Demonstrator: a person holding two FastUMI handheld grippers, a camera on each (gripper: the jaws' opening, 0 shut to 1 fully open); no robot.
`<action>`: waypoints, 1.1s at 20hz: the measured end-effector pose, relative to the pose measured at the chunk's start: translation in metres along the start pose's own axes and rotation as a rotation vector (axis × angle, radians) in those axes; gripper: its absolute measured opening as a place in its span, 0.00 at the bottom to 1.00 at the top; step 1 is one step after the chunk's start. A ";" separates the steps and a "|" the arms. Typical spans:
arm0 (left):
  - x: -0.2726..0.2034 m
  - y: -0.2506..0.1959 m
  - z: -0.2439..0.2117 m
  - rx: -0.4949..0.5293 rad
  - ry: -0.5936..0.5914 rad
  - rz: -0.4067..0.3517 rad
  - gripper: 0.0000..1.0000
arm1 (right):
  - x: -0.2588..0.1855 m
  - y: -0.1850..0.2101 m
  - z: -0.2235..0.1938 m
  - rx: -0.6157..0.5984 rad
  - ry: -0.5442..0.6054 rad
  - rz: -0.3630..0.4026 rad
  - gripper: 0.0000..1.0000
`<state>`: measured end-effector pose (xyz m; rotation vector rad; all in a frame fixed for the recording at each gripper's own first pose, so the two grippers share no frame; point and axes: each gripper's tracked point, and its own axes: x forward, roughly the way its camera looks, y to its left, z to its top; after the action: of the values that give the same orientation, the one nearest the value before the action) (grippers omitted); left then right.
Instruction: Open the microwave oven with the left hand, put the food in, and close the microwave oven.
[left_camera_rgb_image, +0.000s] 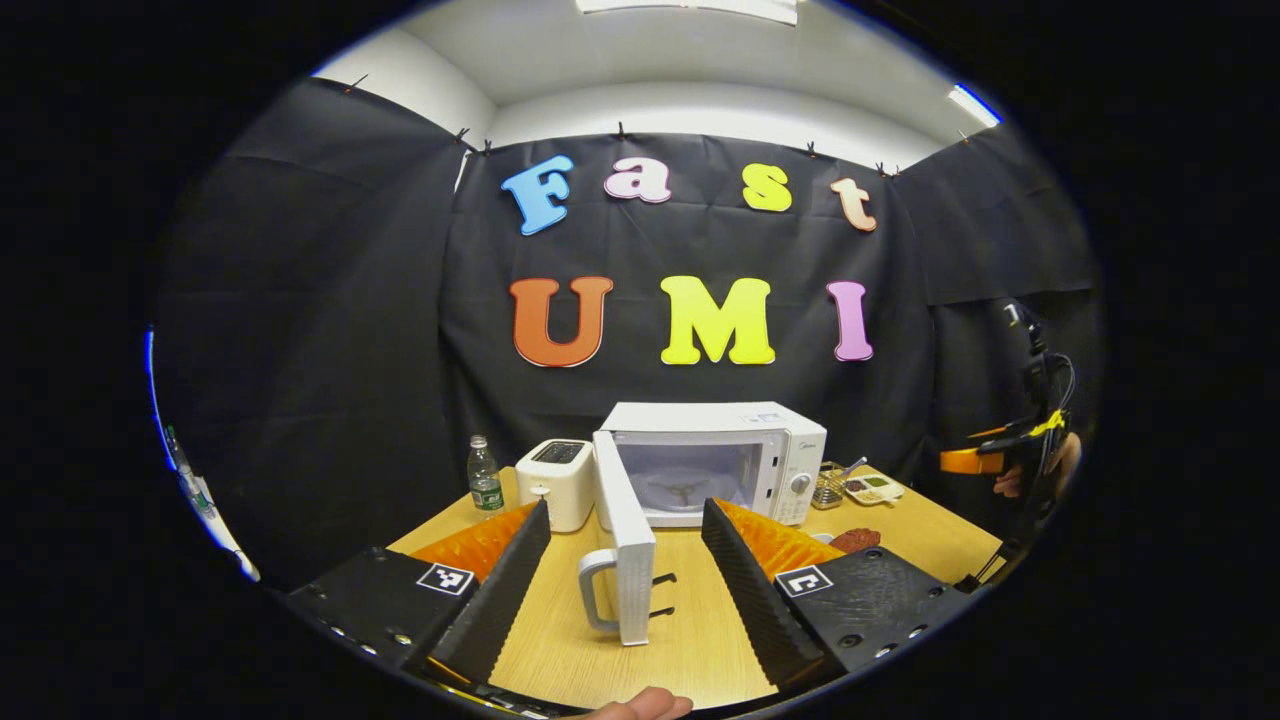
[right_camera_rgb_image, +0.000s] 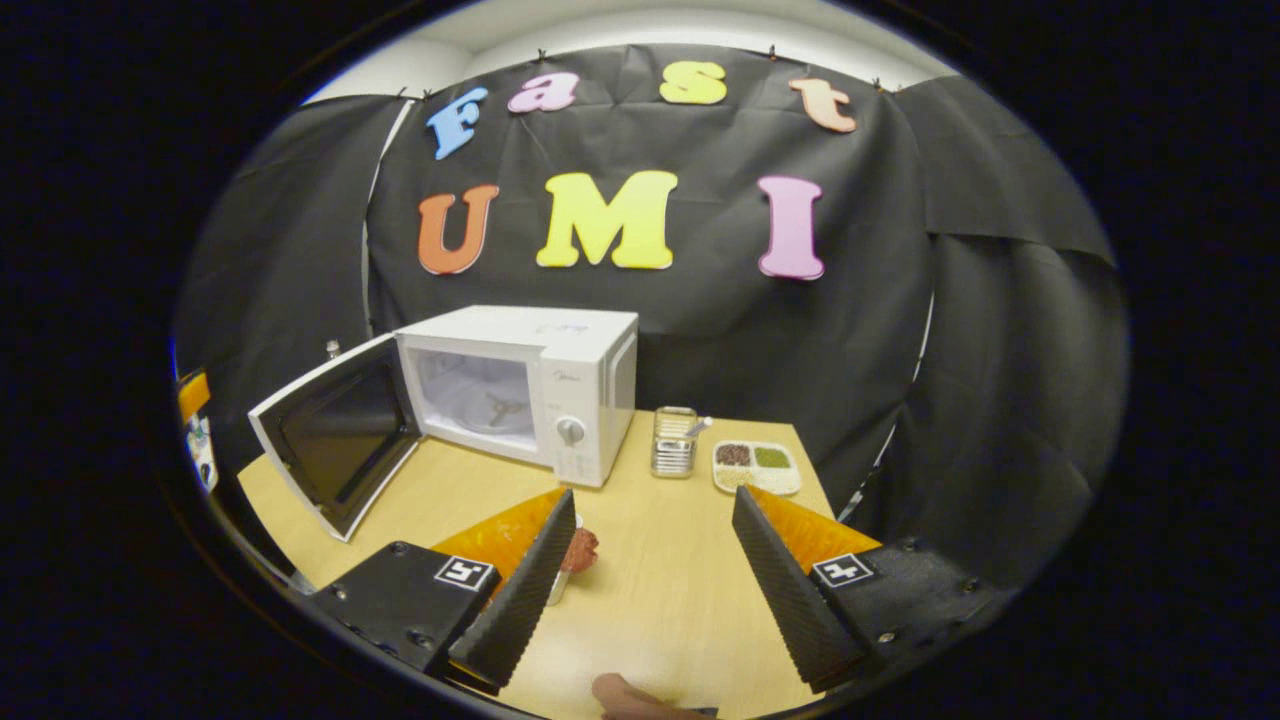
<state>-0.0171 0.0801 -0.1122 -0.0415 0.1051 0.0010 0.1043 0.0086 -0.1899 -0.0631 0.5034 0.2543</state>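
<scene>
Microwave (right_camera_rgb_image: 520, 385) door (left_camera_rgb_image: 625, 540) swung open at frame centre. Food (right_camera_rgb_image: 580, 548) lower centre, likely soft and light: grip its sides gently. Both grippers (left_camera_rgb_image: 625, 590) (right_camera_rgb_image: 645, 575) wide, empty.

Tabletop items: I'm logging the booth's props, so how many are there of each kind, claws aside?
Microwave: 1
Toaster: 1
Water bottle: 1
Metal utensil holder: 1
Divided tray of grains: 1
Reddish food on a small dish: 1
Total: 6
</scene>
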 end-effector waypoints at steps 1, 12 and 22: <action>0.003 -0.004 0.009 0.002 -0.013 -0.008 0.93 | 0.013 -0.001 -0.007 0.014 0.048 0.031 0.92; 0.023 -0.029 0.042 0.035 -0.068 0.033 0.93 | 0.101 0.037 -0.088 0.409 0.478 0.447 0.73; 0.009 -0.043 0.043 0.022 -0.066 -0.002 0.94 | 0.118 0.062 -0.116 0.630 0.619 0.576 0.06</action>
<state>-0.0032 0.0394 -0.0691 -0.0200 0.0386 -0.0008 0.1339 0.0809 -0.3489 0.6450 1.1986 0.6351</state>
